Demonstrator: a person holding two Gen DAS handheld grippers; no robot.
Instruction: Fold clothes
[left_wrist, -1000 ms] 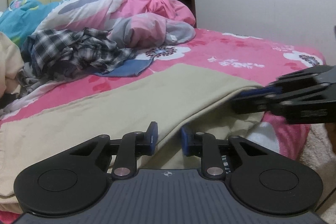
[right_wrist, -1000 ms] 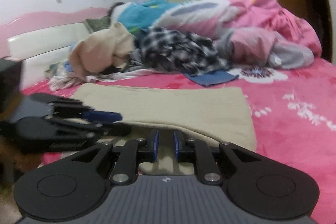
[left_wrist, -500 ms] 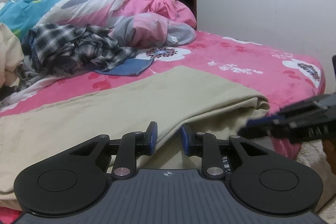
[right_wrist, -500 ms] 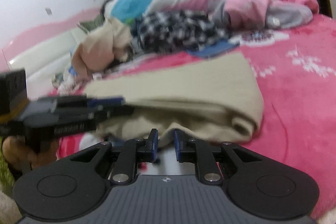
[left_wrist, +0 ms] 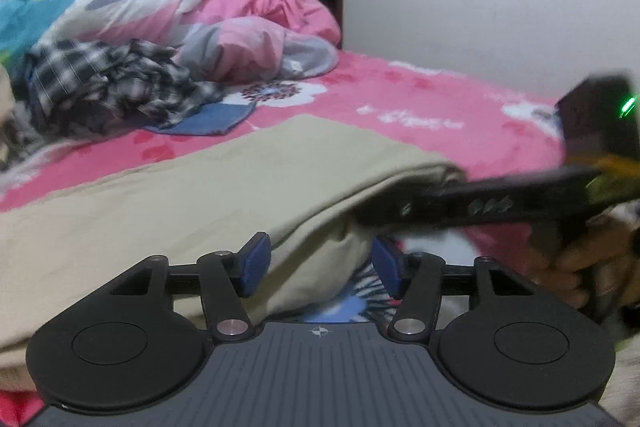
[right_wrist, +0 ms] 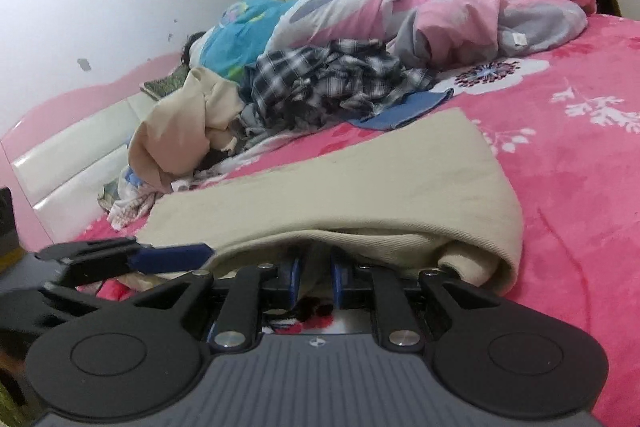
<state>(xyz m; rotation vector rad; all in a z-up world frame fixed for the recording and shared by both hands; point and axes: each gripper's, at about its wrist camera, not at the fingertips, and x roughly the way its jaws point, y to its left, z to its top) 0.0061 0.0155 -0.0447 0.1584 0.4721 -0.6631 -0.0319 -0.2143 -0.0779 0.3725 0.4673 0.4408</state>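
A beige garment [left_wrist: 200, 187] lies folded flat along the front of the pink flowered bedspread [left_wrist: 420, 115]. My left gripper [left_wrist: 320, 267] is open, and the garment's near edge droops between its blue pads [left_wrist: 256, 263]. In the right wrist view the garment [right_wrist: 360, 187] bulges over my right gripper [right_wrist: 316, 279], whose jaws stand narrow with a pinch of beige cloth between them, under the fold's near edge. From the left wrist view the right gripper [left_wrist: 380, 211] reaches sideways under that fold. The left gripper [right_wrist: 200, 251] sits at the garment's left edge.
A plaid shirt [right_wrist: 328, 79], a blue cloth [left_wrist: 208, 119], a crumpled beige garment [right_wrist: 184, 131] and a pink duvet [left_wrist: 240, 7] pile up at the back of the bed. A white headboard [right_wrist: 60, 167] runs along the left. A hand [left_wrist: 580, 267] holds the right gripper.
My left gripper's fingers have spread wide apart. The right gripper drew back, then pushed forward again under the fold's edge and now tilts.
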